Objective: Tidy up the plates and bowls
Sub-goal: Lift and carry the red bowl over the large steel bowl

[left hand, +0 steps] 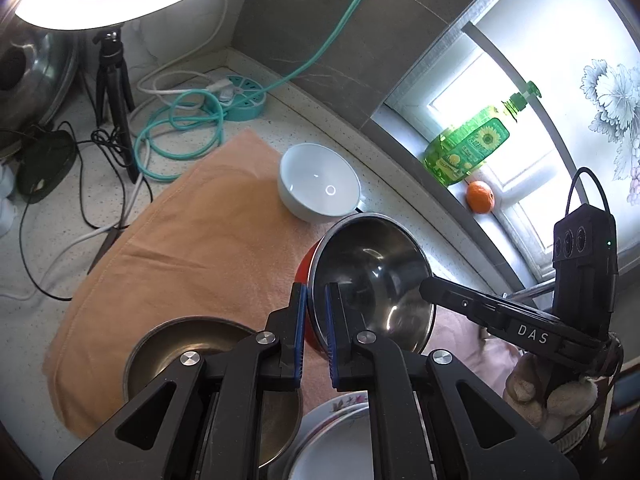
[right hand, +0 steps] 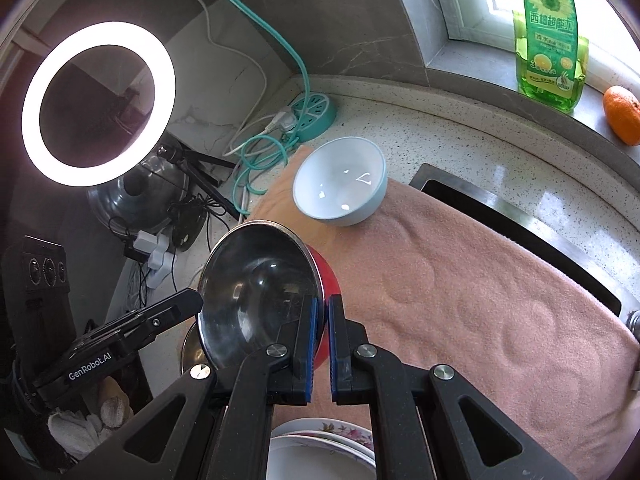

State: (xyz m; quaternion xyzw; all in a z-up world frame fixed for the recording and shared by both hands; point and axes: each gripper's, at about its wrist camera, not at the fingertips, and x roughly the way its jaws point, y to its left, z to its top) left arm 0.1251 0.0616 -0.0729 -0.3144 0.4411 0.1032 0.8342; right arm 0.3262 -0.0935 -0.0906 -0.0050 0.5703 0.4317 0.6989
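Right now both grippers clamp the same steel bowl with a red outside (left hand: 372,276), each on an opposite side of its rim. The left gripper (left hand: 316,292) pinches the rim between its blue pads, and the right gripper (right hand: 323,306) does the same on the far side. That bowl is held tilted above the peach towel (left hand: 180,248). A pale blue bowl (right hand: 340,182) sits upright on the towel beyond it. Nearer the person, another steel bowl (left hand: 176,348) rests on the towel beside a flowered plate (right hand: 320,430). Dish soap (right hand: 550,36) and an orange (right hand: 622,114) stand on the sill
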